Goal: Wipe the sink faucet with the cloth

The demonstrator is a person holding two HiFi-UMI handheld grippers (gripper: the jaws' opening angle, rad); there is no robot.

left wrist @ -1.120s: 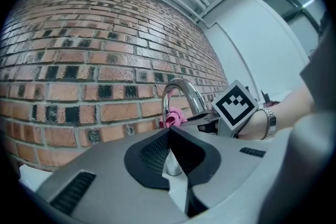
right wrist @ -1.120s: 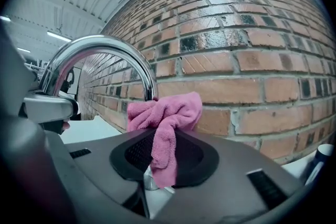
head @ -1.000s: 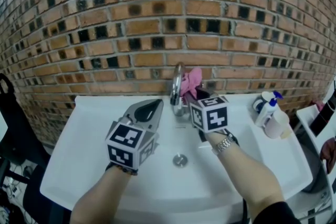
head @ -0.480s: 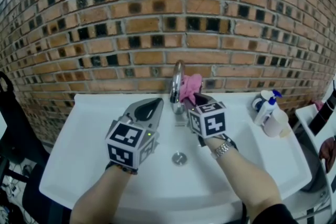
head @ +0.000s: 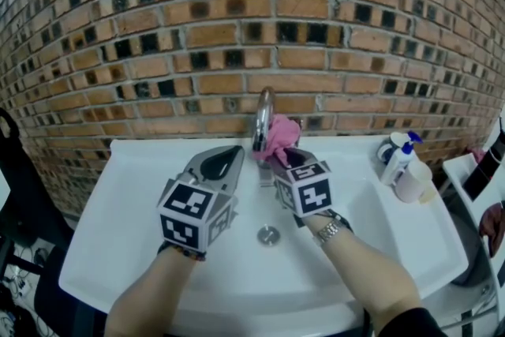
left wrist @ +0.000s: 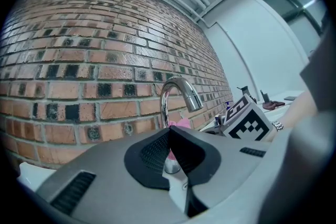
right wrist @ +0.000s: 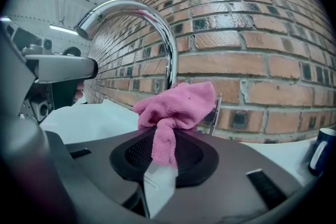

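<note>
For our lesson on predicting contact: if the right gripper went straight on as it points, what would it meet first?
The pink cloth in the right gripper would meet the faucet first, at its upright neck; whether they already touch is unclear.

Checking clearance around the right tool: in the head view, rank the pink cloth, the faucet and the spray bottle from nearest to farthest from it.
1. pink cloth: gripped in the right tool, at its tip.
2. faucet: just behind the cloth, slightly left.
3. spray bottle: far off to the right.
</note>
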